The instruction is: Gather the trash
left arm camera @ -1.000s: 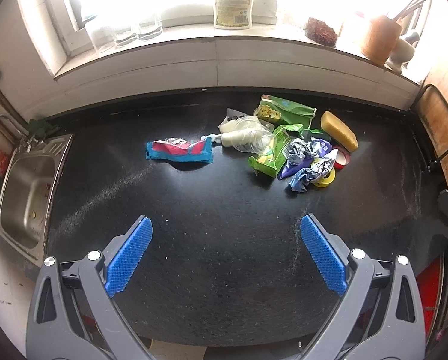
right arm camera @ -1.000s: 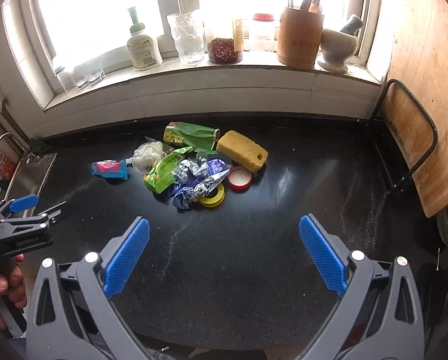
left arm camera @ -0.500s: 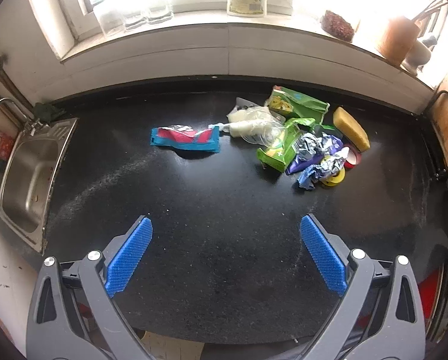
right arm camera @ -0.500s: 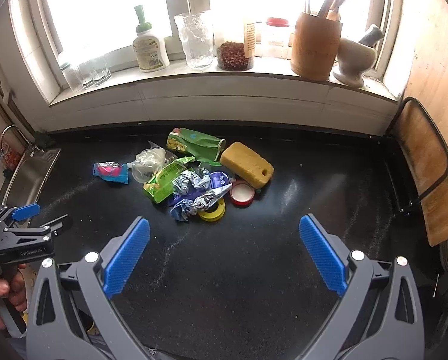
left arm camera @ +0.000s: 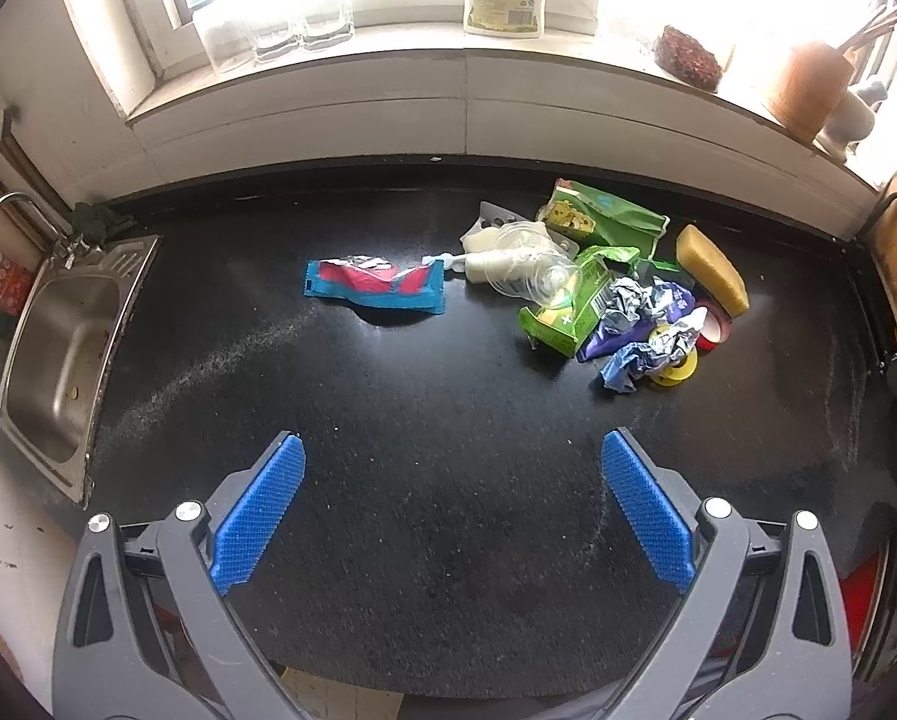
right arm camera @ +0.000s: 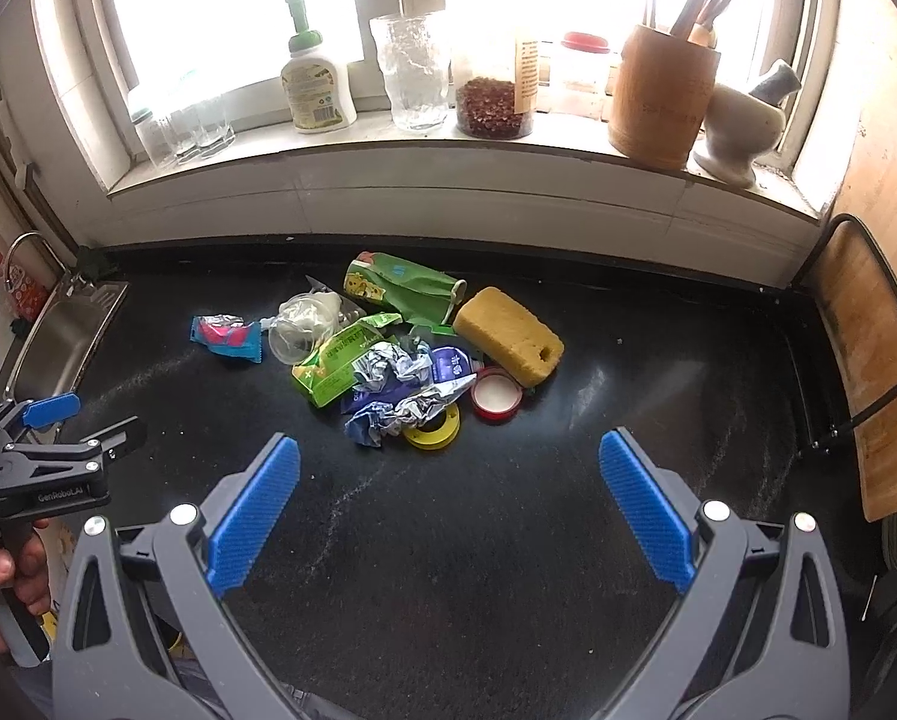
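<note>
Gaping wide and empty, both grippers' jaws over bare black counter (left arm camera: 448, 510), trash pile (right arm camera: 388, 372) well ahead.

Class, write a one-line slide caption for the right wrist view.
Open right gripper hovers over a black counter, facing a litter pile.

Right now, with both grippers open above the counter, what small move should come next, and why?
Probably ease the left gripper forward toward the blue-and-pink wrapper: it lies apart from the trash pile, and both grippers are empty.
</note>
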